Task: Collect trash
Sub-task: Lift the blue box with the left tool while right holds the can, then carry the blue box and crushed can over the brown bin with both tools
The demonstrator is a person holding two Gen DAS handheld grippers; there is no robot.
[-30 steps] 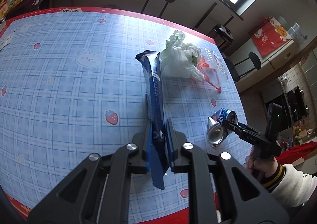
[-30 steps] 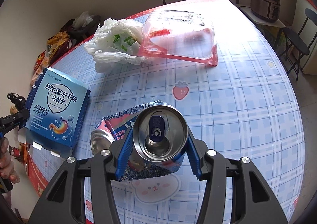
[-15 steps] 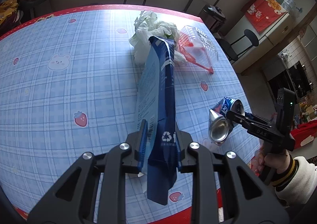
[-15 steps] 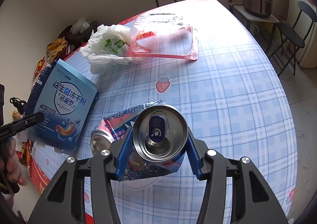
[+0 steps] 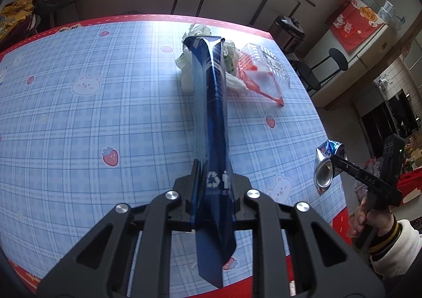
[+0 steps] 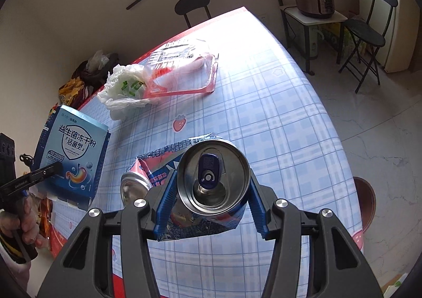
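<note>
The left gripper [image 5: 214, 187] clamped a flattened blue box [image 5: 211, 113] at frame centre; the right gripper [image 6: 211, 192] gripped a torn can [image 6: 213, 176].

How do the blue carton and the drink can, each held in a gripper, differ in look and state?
The blue carton is flattened card with a printed face; the drink can is metal, crushed and torn, its round top intact. The carton sits clamped thin in the left gripper; the can fills wider jaws in the right gripper. Both are lifted off the table.

The left gripper [image 5: 212, 189] has its jaws clamped on a flattened blue box [image 5: 211, 113] above the table [image 5: 79, 126].
</note>
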